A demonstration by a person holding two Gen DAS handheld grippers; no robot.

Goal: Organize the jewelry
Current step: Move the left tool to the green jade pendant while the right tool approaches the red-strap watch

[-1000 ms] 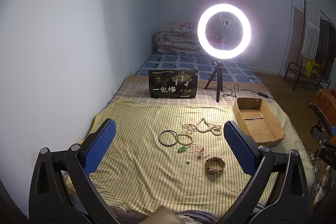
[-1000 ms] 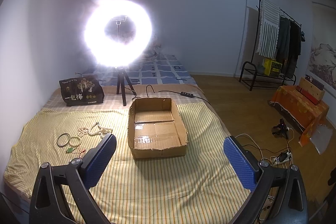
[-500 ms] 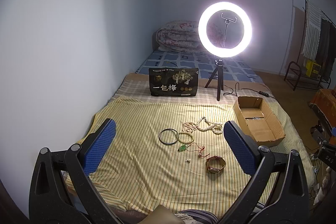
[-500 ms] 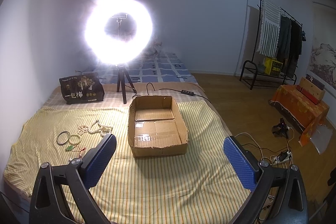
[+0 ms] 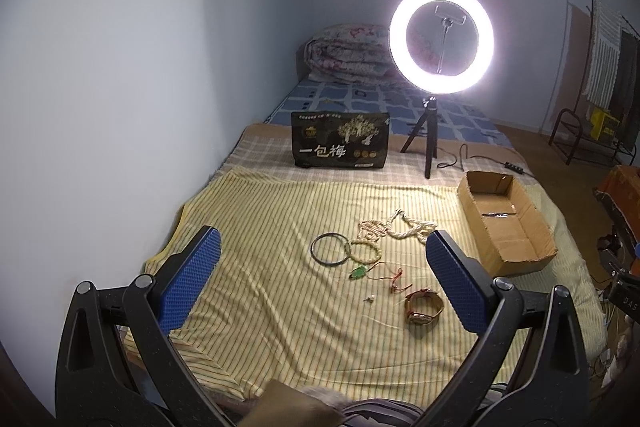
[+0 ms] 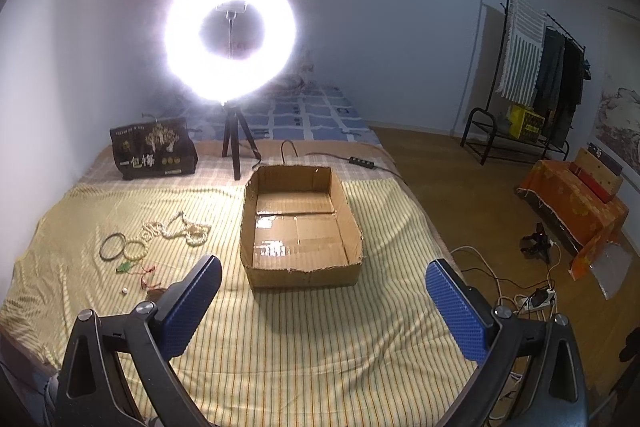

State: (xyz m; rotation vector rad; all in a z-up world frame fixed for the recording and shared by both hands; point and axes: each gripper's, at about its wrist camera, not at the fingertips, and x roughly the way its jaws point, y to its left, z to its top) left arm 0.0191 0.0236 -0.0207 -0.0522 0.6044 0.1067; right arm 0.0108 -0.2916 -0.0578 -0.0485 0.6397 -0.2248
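Jewelry lies loose on the yellow striped bedsheet [image 5: 260, 307], to the left of the open brown cardboard box [image 5: 505, 223]. In the left wrist view I read: a white bead necklace [image 5: 394, 229] nearest the box, a thin dark ring bangle [image 5: 329, 248] touching a pale beaded bracelet [image 5: 365, 251], a green pendant on red cord [image 5: 359, 272], and a brown leather wristwatch [image 5: 422, 308] nearer me than the box. My left gripper [image 5: 320, 281] hangs above the sheet, blue pads wide apart, holding nothing.

In the right wrist view the cardboard box [image 6: 300, 273] sits straight ahead. The necklace [image 6: 180, 229], bangle [image 6: 113, 247] and bracelet [image 6: 135, 251] lie left of it. My right gripper [image 6: 322, 305] is spread wide, holding nothing.
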